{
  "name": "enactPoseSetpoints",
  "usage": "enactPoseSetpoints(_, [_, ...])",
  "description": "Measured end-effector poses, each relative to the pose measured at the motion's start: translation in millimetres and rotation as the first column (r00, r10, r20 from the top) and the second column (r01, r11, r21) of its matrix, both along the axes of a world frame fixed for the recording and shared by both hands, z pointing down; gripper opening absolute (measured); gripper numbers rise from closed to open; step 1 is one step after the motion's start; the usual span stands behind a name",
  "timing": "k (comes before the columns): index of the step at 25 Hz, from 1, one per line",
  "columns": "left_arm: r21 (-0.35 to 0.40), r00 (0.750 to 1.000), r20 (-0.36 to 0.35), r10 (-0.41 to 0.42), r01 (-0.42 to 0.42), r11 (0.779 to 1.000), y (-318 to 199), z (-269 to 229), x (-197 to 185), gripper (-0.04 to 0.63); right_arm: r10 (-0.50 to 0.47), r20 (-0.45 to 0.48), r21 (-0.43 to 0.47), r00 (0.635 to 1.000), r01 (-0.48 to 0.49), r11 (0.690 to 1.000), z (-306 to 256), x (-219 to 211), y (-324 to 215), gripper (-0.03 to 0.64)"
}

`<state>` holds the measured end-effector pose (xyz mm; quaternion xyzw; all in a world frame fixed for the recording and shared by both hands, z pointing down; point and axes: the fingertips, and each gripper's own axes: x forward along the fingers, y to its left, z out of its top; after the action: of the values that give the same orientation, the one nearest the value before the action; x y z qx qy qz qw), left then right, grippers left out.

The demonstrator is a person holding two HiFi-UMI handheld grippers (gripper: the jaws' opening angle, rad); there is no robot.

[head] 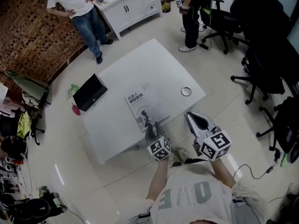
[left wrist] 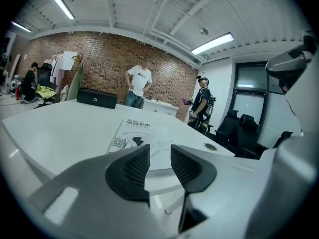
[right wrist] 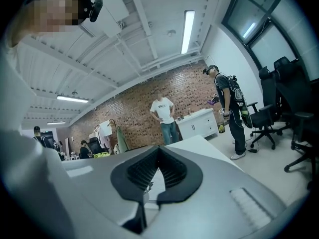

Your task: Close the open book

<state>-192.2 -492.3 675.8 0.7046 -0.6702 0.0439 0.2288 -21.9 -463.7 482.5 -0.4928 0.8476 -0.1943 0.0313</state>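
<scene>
By table (head: pixel 122 80) edge, closed book (head: pixel 143 108)

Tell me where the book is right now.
In the head view the book lies on the table near its front edge, just beyond the left hand-held gripper, between a black case at left and a metal ring at right.
</scene>
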Motion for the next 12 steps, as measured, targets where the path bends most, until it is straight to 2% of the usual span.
enactPoseSetpoints(3, [0.057, 0.999, -0.026, -0.019, 0.021, 0.998, -1.9, -23.2, -6.2, 0.13, -0.007, 0.015, -0.001, 1.0, 0.007, 1.0, 0.1, -2.4, -0.9, 0.003])
enactPoseSetpoints(6, [0.203, 0.998, -0.033, -0.045, 0.051, 0.978, -8.7, -83.2, -29.6, 0.12, -0.057, 0.02, 0.03, 0.998, 0.056, 0.998, -7.2, -20.2, -9.7, 0.003])
enactPoseSetpoints(9, [0.376, 0.998, 0.035, -0.051, 0.034, 0.926, -11.1, -176.2, -58.4, 0.064, -0.119, 0.02, 0.109, 0.993, 0.116, 0.987, -31.6, -47.1, -22.1, 0.003])
enactPoseSetpoints(11, [0.465, 0.995, 0.08, -0.055, 0.012, 0.885, -7.9, -239.4, -72.4, 0.008, -0.151, 0.036, 0.172, 0.988, 0.143, 0.975, -53.9, -63.3, -31.2, 0.003])
enactPoseSetpoints(12, [0.495, 0.993, 0.102, -0.052, -0.005, 0.869, -5.2, -265.7, -76.6, 0.002, -0.161, 0.047, 0.199, 0.986, 0.148, 0.969, -63.7, -70.0, -35.9, 0.003])
